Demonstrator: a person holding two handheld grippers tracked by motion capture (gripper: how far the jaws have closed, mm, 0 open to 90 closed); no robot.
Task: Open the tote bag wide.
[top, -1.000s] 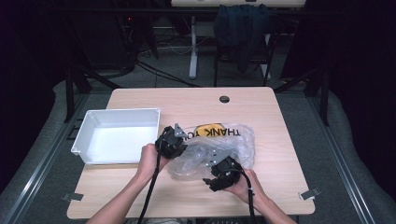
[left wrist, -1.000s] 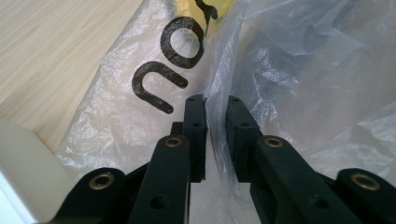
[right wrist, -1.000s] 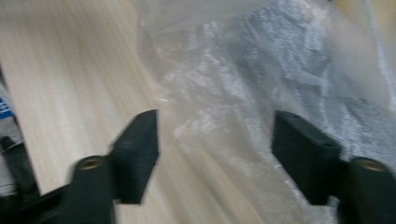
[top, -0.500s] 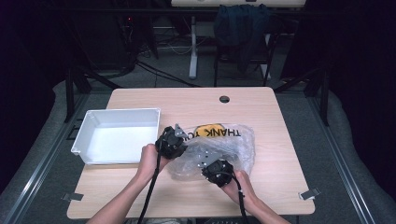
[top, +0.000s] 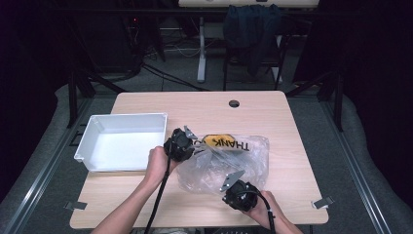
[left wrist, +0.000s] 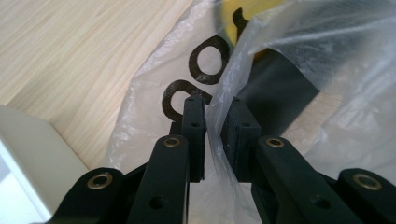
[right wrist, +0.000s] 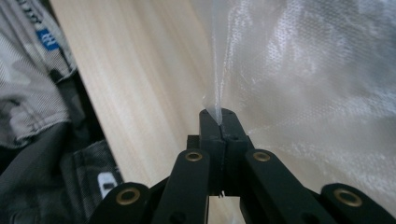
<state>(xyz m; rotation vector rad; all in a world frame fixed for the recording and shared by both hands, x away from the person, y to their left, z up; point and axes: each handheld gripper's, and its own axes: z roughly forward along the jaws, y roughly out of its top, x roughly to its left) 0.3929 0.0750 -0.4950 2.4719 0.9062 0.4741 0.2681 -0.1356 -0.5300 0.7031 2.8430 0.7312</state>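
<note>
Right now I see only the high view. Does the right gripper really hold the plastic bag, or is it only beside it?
Observer: The right gripper has its jaws shut on a thin fold of the plastic bag.
Operator: And the left one?
Observer: The left gripper has a bag edge between its nearly closed jaws.
Operator: Is something inside the bag?
Observer: A dark flat thing shows through the film; I cannot tell what.
</note>
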